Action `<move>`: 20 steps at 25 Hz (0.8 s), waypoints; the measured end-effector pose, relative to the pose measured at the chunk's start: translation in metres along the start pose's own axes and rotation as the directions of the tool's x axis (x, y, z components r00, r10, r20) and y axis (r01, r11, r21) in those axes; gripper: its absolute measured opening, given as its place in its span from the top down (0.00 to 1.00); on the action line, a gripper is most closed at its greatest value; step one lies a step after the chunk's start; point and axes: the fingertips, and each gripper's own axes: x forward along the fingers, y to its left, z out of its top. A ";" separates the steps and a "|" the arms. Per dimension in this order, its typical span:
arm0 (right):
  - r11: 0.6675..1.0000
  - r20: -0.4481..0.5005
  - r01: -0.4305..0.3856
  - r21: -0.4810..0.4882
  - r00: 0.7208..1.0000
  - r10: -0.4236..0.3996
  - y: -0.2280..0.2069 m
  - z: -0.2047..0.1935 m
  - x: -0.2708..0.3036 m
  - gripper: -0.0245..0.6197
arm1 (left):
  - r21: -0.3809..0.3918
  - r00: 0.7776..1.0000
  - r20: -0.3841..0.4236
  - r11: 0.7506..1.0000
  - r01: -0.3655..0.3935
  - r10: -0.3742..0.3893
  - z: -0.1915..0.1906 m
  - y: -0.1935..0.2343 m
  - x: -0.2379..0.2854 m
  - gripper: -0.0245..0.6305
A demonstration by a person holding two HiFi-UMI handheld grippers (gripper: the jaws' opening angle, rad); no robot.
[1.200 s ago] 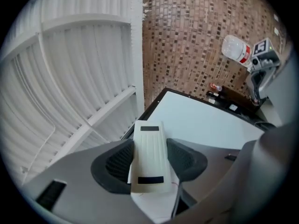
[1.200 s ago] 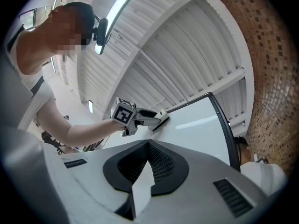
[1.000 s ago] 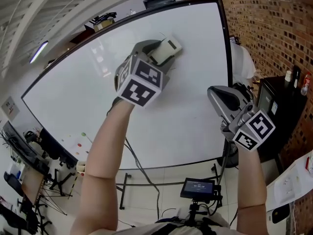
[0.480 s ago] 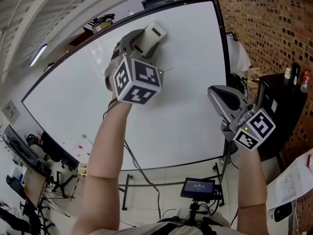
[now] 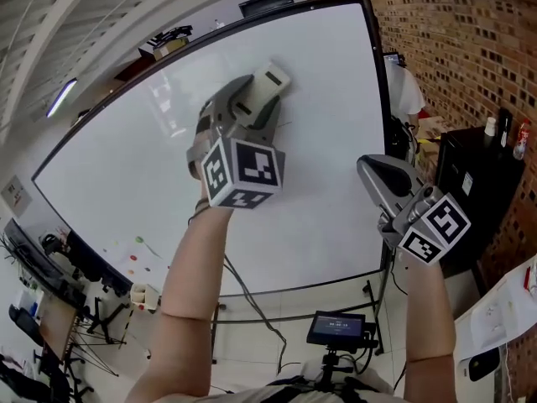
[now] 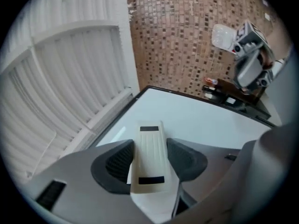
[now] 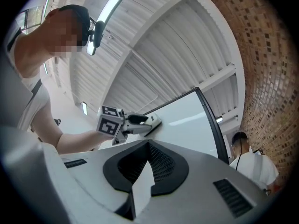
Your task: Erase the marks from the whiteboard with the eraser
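Three close views, one whiteboard (image 5: 336,82)

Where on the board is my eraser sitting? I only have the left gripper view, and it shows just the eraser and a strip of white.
Observer: In the head view the eraser sits on the upper middle of the whiteboard, nearer the top edge than the bottom.
Operator: Is the right gripper carrying anything?
Observer: No. Its own view shows the right gripper with jaws together and nothing between them.
Operator: Anything left to wipe?
Observer: A few small coloured spots lie near the board's lower left corner. I cannot tell whether they are marks or magnets.
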 end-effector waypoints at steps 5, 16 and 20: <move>1.000 -0.011 0.022 0.006 1.000 -0.022 -0.020 -0.013 -0.007 0.93 | 0.097 0.992 0.061 0.989 -0.114 0.108 0.015 -0.022 0.011 0.56; 1.000 -0.003 0.010 -0.009 1.000 -0.010 -0.024 -0.004 0.002 0.93 | -0.092 0.941 0.102 0.939 0.331 -0.322 0.021 -0.076 0.016 0.56; 1.000 -0.004 -0.008 -0.013 1.000 0.008 -0.015 -0.006 0.006 0.93 | 0.001 0.995 0.102 1.000 -0.008 0.008 0.020 0.008 0.020 0.56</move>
